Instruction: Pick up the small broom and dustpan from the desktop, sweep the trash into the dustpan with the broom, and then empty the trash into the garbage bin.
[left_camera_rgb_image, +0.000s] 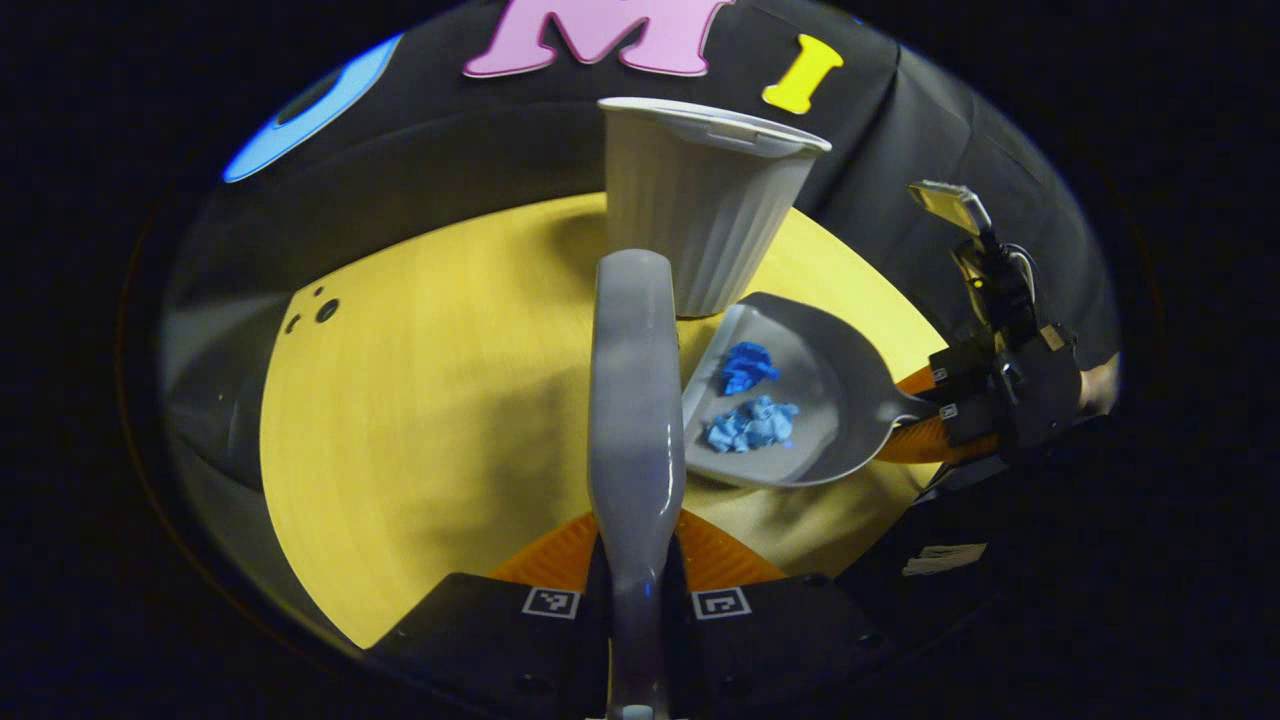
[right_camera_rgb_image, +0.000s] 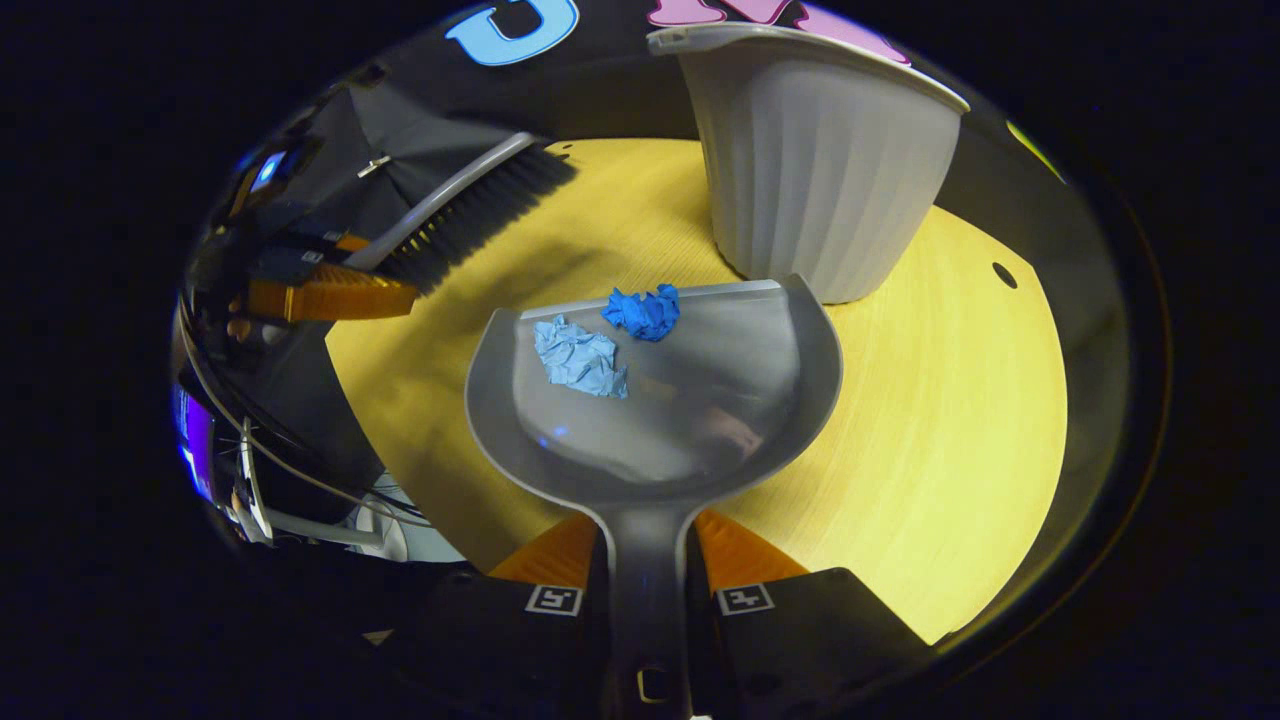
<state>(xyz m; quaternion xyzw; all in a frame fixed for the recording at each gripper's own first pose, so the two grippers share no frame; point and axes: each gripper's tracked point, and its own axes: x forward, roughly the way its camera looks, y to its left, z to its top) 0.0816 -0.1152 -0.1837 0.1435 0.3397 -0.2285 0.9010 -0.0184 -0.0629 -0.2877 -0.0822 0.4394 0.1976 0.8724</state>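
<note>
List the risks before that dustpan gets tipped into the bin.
1. The two blue paper wads lie loose near the dustpan's open front lip, so a forward tilt short of the bin would likely drop them on the table.
2. The bin stands close ahead; the pan's lip may knock it when lifting.
3. The broom is close beside the pan and may bump it.

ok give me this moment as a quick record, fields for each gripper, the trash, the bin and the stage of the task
left gripper: shut on the broom handle
right gripper: shut on the dustpan handle
trash: two crumpled blue paper scraps, both in the dustpan near its front edge
garbage bin: white, ribbed, upright on the yellow table, just beyond the dustpan
broom position: held off to the side, apart from the dustpan
stage: sweeping done, emptying not yet done
</note>
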